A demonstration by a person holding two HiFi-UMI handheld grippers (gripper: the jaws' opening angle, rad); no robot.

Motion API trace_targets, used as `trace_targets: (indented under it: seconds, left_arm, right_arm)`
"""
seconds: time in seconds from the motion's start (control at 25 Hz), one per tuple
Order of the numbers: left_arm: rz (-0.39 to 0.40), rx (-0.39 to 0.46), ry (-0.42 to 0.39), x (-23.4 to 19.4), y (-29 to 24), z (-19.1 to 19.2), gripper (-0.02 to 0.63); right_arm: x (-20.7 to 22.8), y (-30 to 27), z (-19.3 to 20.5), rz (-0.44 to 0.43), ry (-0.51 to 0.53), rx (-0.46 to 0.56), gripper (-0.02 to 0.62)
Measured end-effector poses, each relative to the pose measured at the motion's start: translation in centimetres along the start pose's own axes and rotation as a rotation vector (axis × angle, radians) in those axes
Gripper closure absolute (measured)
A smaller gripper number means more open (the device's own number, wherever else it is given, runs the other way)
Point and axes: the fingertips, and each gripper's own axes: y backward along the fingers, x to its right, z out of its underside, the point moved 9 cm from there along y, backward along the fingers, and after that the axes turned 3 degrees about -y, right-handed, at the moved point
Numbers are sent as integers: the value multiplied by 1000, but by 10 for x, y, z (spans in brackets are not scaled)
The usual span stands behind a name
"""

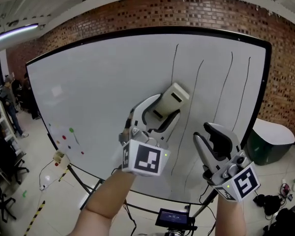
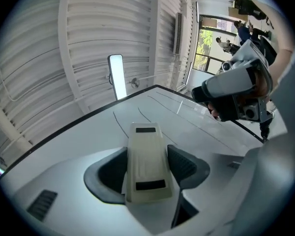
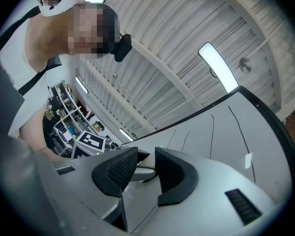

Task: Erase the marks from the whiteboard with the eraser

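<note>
The whiteboard (image 1: 103, 92) stands in front of me with several long vertical black lines (image 1: 199, 82) on its right half. A cream eraser (image 1: 173, 98) is held between the jaws of my left gripper (image 1: 160, 113), its far end up against the board near the leftmost line. In the left gripper view the eraser (image 2: 146, 161) sits lengthwise between the dark pads of the left gripper (image 2: 147, 168), with the black lines (image 2: 120, 124) just beyond it. To the right and lower, my right gripper (image 1: 212, 134) is open and empty; its view shows a narrow gap between its pads, right gripper (image 3: 146, 168), facing the board (image 3: 226, 141).
Small red and green dots (image 1: 65, 136) mark the board's lower left. A brick wall (image 1: 285, 73) stands behind, and a green bin with a white lid (image 1: 268, 141) lies at the right. Below the board are stand legs and a small screen (image 1: 173, 216). People stand far left (image 1: 10, 102).
</note>
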Motion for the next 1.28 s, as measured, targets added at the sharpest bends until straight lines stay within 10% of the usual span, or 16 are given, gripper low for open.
trace_targets:
  seconds: [0.48,0.84,1.28]
  left_arm:
    - [-130,162,146,-50,-20,-23,313]
    - [-29,66,5,5,-20,-23,316]
    - [-98,137,1,-38,-49,-62,314]
  right_arm:
    - [20,30,-5,-15,-16,-39,471]
    - [30,19,-2,-81,-38,-16,476]
    - [38,19,2,-114,-76,27,476]
